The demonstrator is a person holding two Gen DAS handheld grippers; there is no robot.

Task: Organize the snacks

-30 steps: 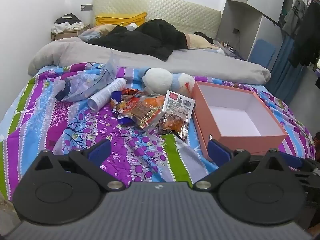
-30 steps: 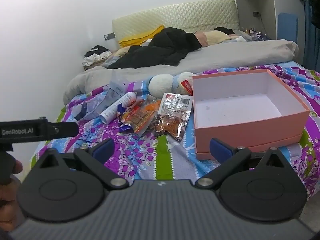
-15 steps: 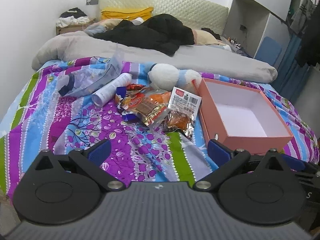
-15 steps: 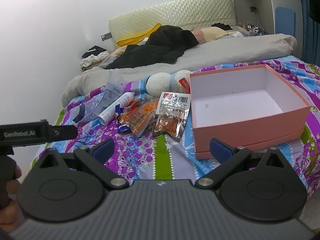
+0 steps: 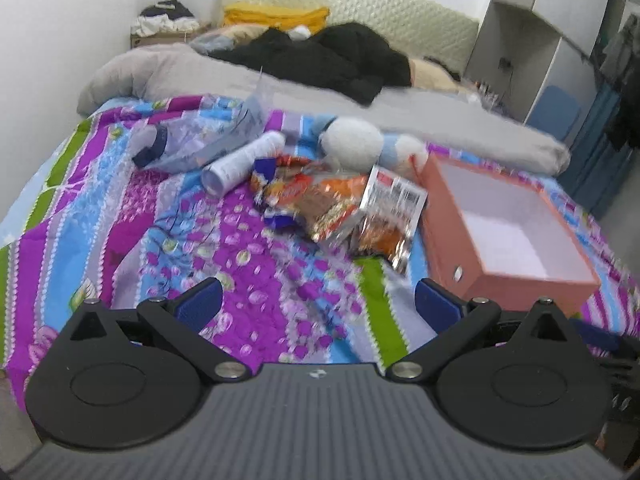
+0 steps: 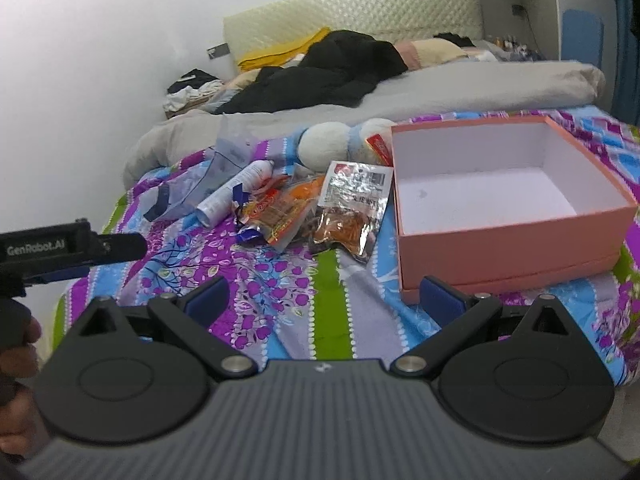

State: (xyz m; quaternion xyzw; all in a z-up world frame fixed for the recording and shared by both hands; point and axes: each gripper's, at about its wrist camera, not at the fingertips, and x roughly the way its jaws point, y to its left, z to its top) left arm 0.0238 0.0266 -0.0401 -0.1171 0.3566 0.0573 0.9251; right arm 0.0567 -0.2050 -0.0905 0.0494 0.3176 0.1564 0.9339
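Observation:
A pile of snack packets lies on the patterned bedspread, also in the right wrist view. A silver packet with orange contents lies beside an empty pink box to the right. My left gripper is open and empty, short of the pile. My right gripper is open and empty, near the box's front left corner. The left gripper's body shows at the left of the right wrist view.
A white tube and a clear plastic bag lie left of the snacks. A white and blue plush toy sits behind them. A grey duvet and black clothes lie further back. A wall is on the left.
Both grippers have moved forward over the bed toward the snacks and box. The left wrist view is now blurred by motion. Nothing was grasped.

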